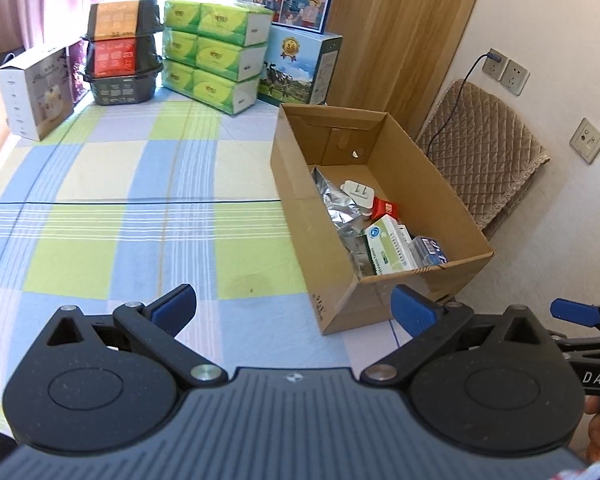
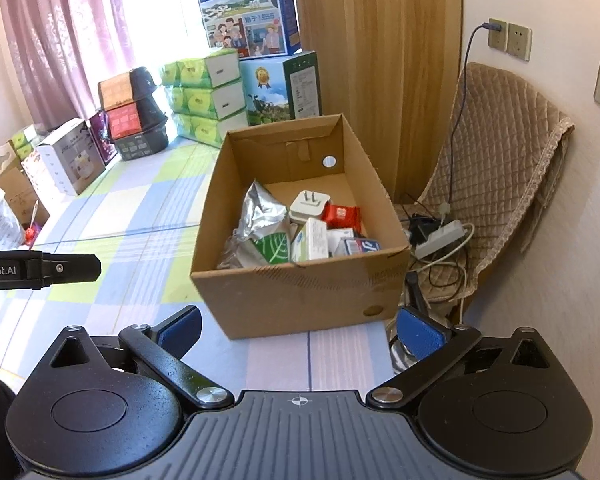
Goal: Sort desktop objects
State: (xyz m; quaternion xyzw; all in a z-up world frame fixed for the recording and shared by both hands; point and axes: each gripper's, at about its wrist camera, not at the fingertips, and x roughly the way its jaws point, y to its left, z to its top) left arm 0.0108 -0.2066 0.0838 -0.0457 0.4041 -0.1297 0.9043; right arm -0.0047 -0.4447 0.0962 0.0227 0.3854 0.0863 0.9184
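Both grippers hung empty over the checked tablecloth (image 1: pixel 132 216). Left gripper (image 1: pixel 294 306) released, blue pads spread wide, nothing between them; right gripper (image 2: pixel 300 326) likewise spread and empty. Cardboard box (image 2: pixel 300 296) stood at 12 o'clock of the right gripper, at 1 o'clock of the left. Inside lay a foil bag (image 2: pixel 260 212), a white plug adapter (image 2: pixel 307 205), a red packet (image 2: pixel 342 216), a green-and-white carton (image 2: pixel 312 240) and a blue-labelled box (image 2: pixel 362 246), crowded toward the near wall.
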